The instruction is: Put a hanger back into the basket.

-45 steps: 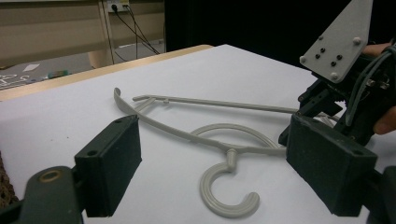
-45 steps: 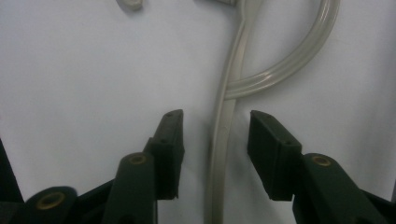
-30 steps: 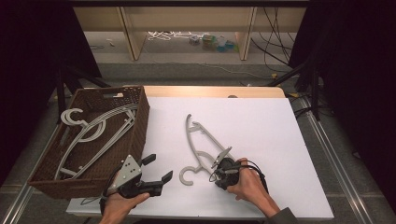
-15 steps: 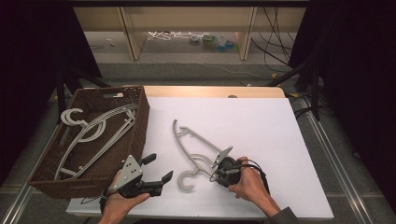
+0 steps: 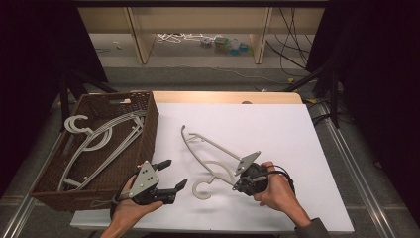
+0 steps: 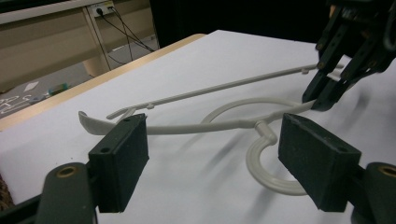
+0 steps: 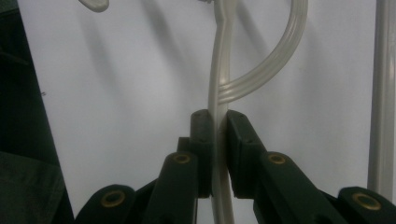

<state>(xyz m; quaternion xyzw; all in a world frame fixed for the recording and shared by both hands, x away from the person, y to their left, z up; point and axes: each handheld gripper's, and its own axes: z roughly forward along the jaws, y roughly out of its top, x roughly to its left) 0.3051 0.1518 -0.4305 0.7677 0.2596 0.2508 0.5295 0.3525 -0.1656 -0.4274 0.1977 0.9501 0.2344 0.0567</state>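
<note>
I have the right gripper [image 5: 241, 178] clamped on one arm of the white hanger [image 5: 210, 151], near the front edge of the white table [image 5: 297, 129], right of its middle; the hanger's far arm points at the back edge. My left gripper [image 5: 174, 174] waits beside the hook, jaws wide and just narrowing, gripping nothing. The thin plastic may pivot in that single pinch and snag the wicker basket [image 5: 148, 129] at the left edge.

A white sheet covers the wooden table [image 5: 223, 96], its bare edge showing at the far side. Beyond it stands a pale shelf unit [image 5: 143, 34] on grey floor [image 5: 208, 74] (cables trailing there), with black curtains [image 5: 376, 59] on both sides
</note>
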